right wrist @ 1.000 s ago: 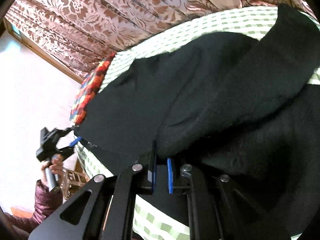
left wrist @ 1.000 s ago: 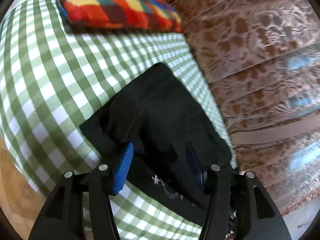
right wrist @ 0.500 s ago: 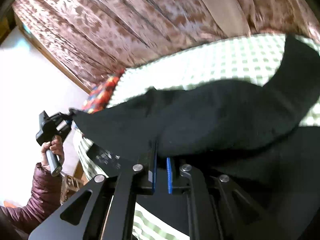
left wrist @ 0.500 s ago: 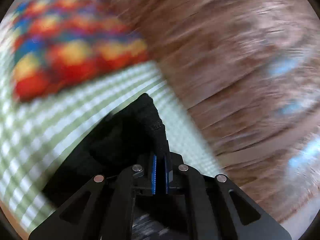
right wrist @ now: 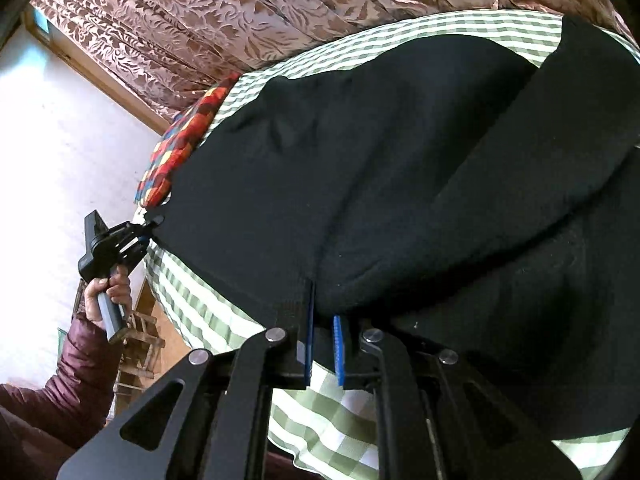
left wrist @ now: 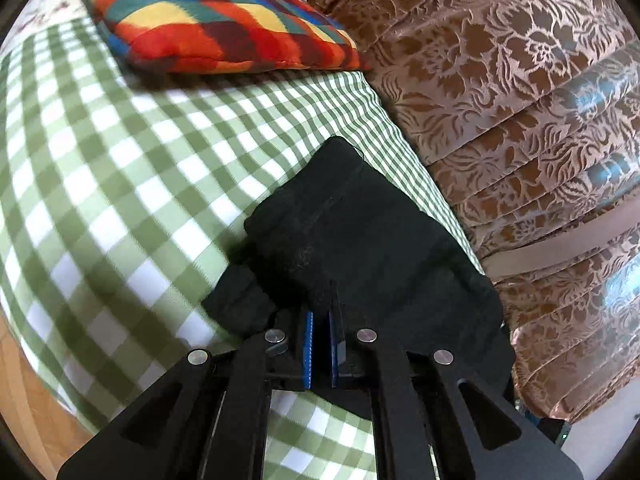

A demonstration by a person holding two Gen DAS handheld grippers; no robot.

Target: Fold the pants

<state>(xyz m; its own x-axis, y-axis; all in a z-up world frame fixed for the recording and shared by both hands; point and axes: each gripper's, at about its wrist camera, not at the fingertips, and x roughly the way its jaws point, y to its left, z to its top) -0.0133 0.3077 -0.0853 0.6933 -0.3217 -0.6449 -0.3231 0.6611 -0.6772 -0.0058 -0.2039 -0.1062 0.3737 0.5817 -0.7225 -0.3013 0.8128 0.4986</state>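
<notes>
1. We hold the left gripper [left wrist: 320,344] pressed together on a corner of the black pants [left wrist: 360,240]; a second ago its fingers stood spread over the cloth, so the grasp is newly made.
2. The right gripper [right wrist: 323,344] stays pinched on the pants' near edge, as before.
3. The pants [right wrist: 360,168] lie on the green checked bedcover [left wrist: 100,160], stretched between the two grippers, short of the patchwork cushion [left wrist: 208,12].
4. With both corners secured, we judge the cloth ready to be lifted and carried over for a fold.

Pants [left wrist: 360,236] on bedsheet [left wrist: 120,184], below cushion [left wrist: 208,12]
</notes>
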